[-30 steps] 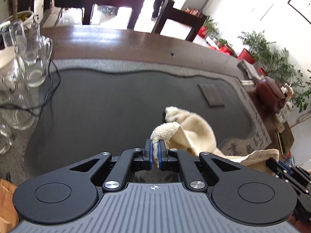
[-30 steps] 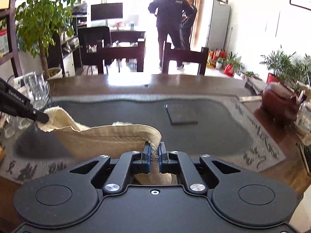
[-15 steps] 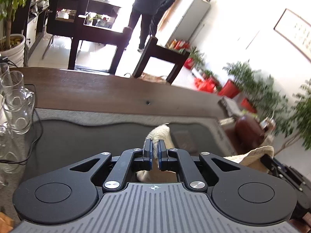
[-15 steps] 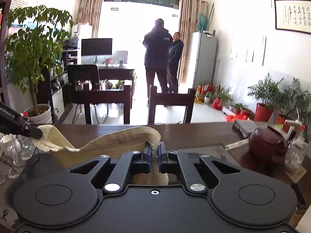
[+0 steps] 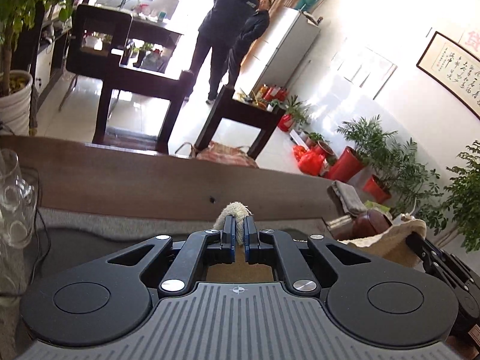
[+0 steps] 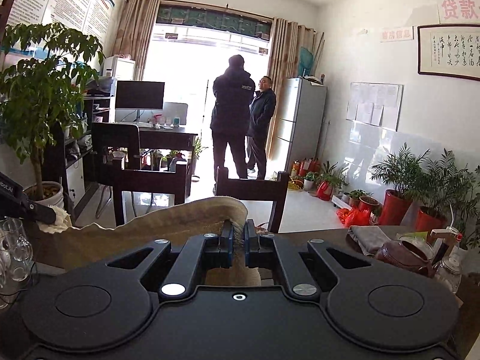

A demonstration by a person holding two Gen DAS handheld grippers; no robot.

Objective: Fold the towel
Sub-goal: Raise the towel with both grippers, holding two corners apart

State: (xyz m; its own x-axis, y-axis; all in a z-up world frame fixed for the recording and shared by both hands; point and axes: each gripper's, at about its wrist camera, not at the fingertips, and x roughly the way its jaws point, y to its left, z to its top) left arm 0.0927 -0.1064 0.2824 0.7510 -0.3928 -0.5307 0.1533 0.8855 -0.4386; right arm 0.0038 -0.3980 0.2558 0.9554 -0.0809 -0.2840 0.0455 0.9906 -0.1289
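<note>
Towel lifted by two corners, no fold laid yet.
Left hand-held gripper [image 5: 238, 228] and right hand-held gripper [image 6: 238, 234] each pinch the towel [image 6: 168, 225], mid-frame above the counter [image 5: 150, 186].

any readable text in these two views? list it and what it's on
"贷款": red wall sign, top right, cut off.
"售房信息": small red wall sign.
"bot.AI": left gripper body, start cut off.
Calligraphy scroll: too small to read reliably.
Left wall posters, notice board, jacket patch: too blurred.
</note>
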